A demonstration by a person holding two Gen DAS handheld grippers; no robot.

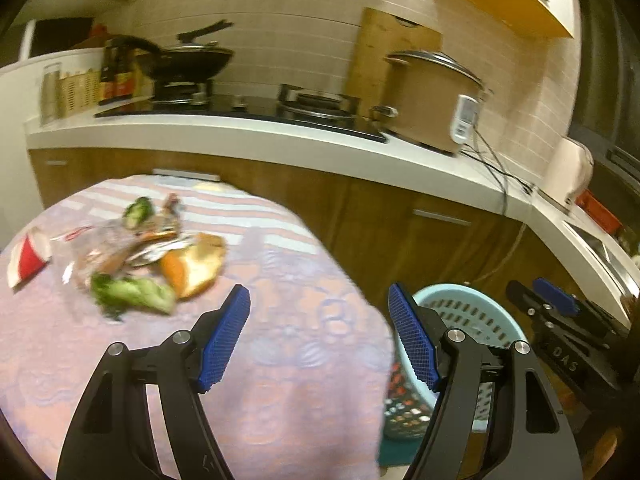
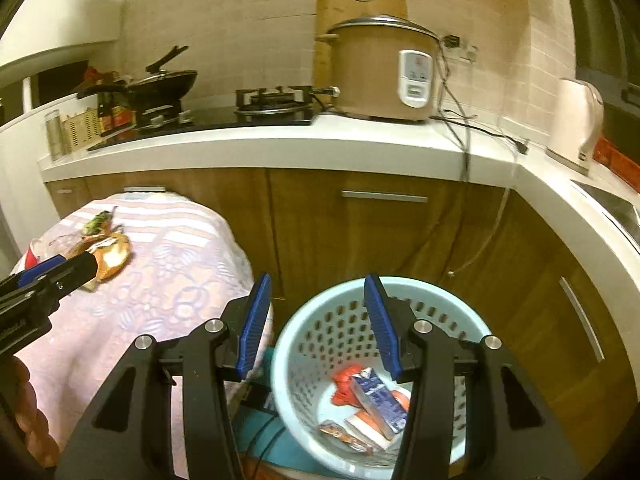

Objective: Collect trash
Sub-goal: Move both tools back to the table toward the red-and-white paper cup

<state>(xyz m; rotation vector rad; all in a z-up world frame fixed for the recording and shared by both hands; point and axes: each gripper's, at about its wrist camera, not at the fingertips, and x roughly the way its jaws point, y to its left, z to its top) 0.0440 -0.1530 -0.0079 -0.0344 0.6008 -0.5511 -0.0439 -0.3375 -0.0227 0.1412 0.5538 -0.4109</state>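
Location: domestic kitchen.
Indicators: gas stove (image 2: 276, 104) on white countertop (image 2: 280, 144), rice cooker (image 2: 380, 72), tiled wall, wooden cabinets (image 2: 360, 232).

basket (image 2: 472, 320) mouth unobstructed, tablecloth (image 1: 280, 320) foreground bare

Hand-held grippers: black frames, blue finger pads.

The left gripper (image 1: 320, 336) has two black, angular arms with triangular cut-outs, joined by linkage bars. Round silver screw heads mark each pivot, two per side. Its fingers (image 1: 226, 338) carry blue pads with a fine ribbed, grid-like texture. The right gripper (image 2: 318, 322) is of the same build: black arms, triangular cut-outs, silver pivot screws, blue ribbed pads on the fingers (image 2: 253, 324). Seen from the left camera, the right gripper's black body bears pale lettering, apparently "DAS", and small silver screws. Skin of a hand (image 2: 28, 408) shows at the lower left edge of the right view, blurred.
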